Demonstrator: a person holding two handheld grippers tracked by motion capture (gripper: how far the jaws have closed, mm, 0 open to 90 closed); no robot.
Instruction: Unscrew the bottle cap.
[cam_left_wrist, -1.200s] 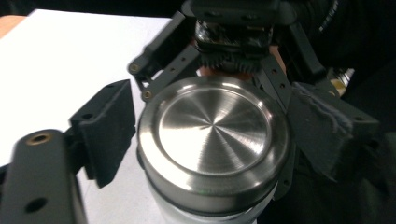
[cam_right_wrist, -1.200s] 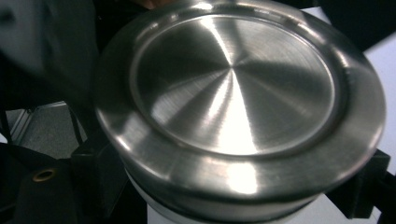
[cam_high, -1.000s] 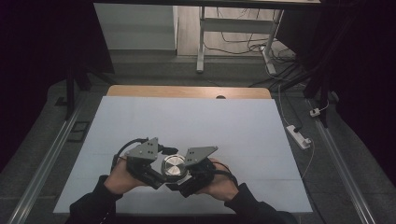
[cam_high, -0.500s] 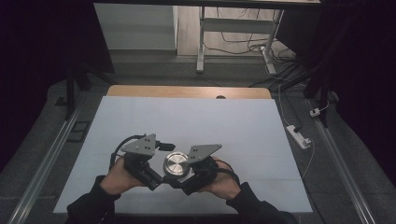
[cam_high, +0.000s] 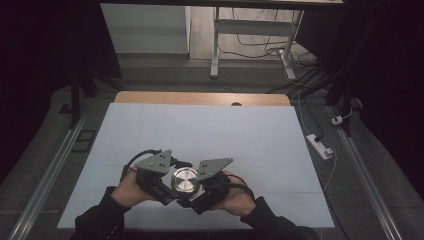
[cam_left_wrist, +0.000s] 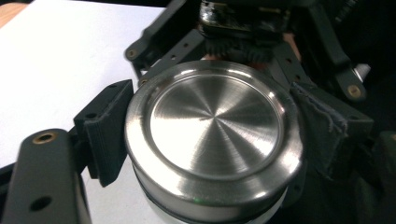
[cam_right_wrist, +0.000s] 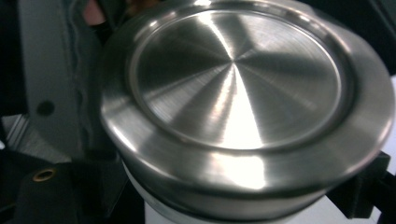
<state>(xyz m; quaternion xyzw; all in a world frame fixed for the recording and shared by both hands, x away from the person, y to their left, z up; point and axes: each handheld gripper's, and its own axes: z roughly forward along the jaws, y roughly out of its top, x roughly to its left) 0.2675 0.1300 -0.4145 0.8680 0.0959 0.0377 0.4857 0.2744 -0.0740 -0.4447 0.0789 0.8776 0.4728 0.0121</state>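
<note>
Near the front edge of the white counter (cam_high: 210, 125) we see a white jar with a brushed steel lid (cam_high: 184, 180), standing upright between the person's two hands. The left tongs (cam_high: 167, 186) reach in from the left and the right tongs (cam_high: 199, 187) from the right, each at the jar's side. Half a second ago the left tongs stood a little off the jar with their jaws spread; they have just been closing, and in the left gripper view the lid (cam_left_wrist: 212, 140) now sits between the two pads (cam_left_wrist: 109, 128), which press on its rim from either side. We read these tongs as clenched on the lid. The right tongs have kept their place over the same second; in the right gripper view the lid (cam_right_wrist: 243, 100) looms over the dark jaws, which clasp the white body (cam_right_wrist: 187, 212) just beneath it. We judge this a re-grip during unscrewing: one tool steadies the body while the other lets go, resets and bites again for a further turn. The lid is seated flat, with only a thin dark seam above the body, so we take it as not yet off.
</note>
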